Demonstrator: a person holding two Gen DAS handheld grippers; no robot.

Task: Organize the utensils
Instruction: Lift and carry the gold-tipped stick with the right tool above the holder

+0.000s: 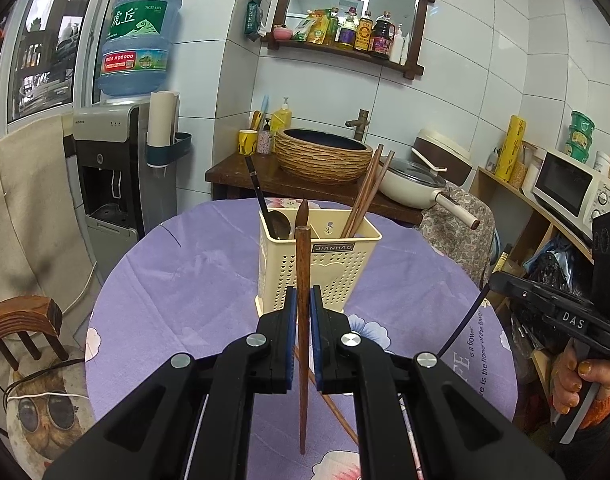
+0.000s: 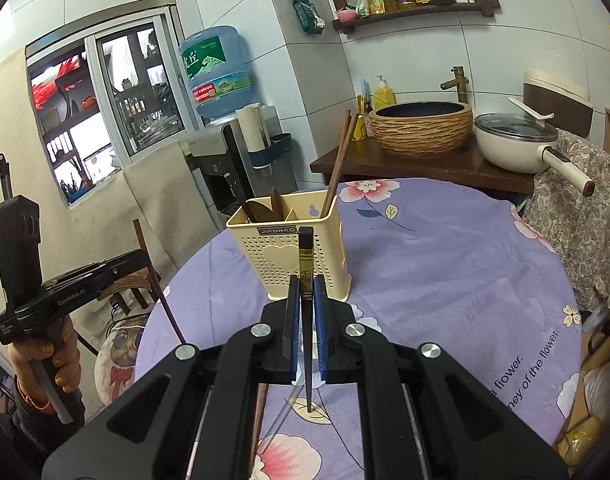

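A cream perforated utensil holder [image 1: 325,268] stands on the purple flowered tablecloth [image 1: 177,280]. It holds a dark spoon [image 1: 279,222], a wooden utensil and a pair of brown chopsticks [image 1: 367,192]. My left gripper [image 1: 303,294] is shut on a brown wooden chopstick [image 1: 303,360] held upright just in front of the holder. My right gripper [image 2: 305,286] is shut on a black chopstick with a gold band [image 2: 305,264], also upright before the holder [image 2: 265,256]. Another wooden chopstick [image 2: 259,420] and a pale stick [image 2: 281,420] lie on the cloth under the right gripper.
Behind the table is a dark wooden counter [image 1: 241,176] with a woven basin [image 1: 323,156] and a white lidded pan [image 1: 413,184]. A water dispenser [image 1: 113,168] stands at the left, a microwave shelf [image 1: 573,188] at the right, a wooden chair [image 1: 25,320] by the table's left edge.
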